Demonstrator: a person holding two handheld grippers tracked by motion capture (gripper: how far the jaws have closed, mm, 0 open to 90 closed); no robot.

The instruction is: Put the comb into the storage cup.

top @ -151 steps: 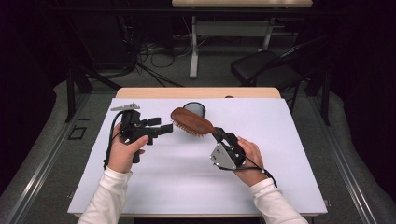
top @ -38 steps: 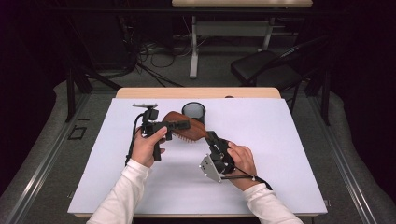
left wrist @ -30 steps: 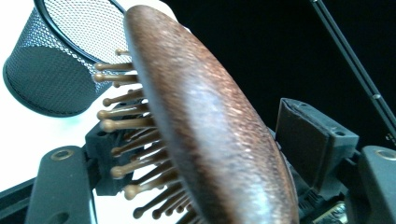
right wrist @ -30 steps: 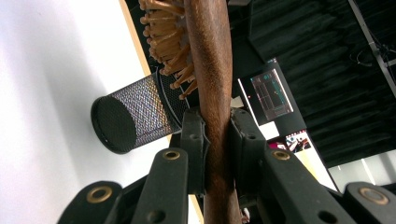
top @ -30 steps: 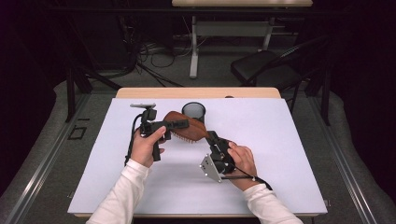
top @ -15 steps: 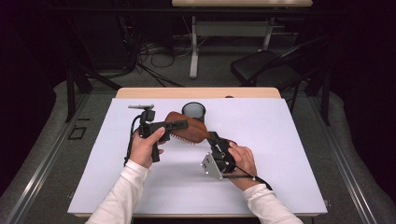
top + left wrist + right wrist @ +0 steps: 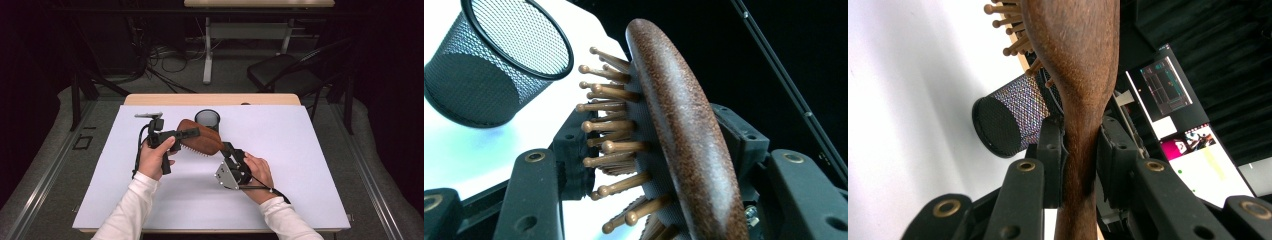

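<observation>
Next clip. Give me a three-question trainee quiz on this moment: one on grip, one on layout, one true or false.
1. Which part of the brush does the right gripper clamp?
2. What stands on the table just behind the brush?
3. True or false: the left gripper has the brush head between its jaws.

Key
1. The handle.
2. A black mesh cup, upright.
3. True; bristles face one jaw, the wooden back the other.

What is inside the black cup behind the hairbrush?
The mesh cup looks empty: in the left gripper view only its mesh wall shows through the open rim. Its bottom is hidden. In the high view the brush stands in front of it.
</observation>
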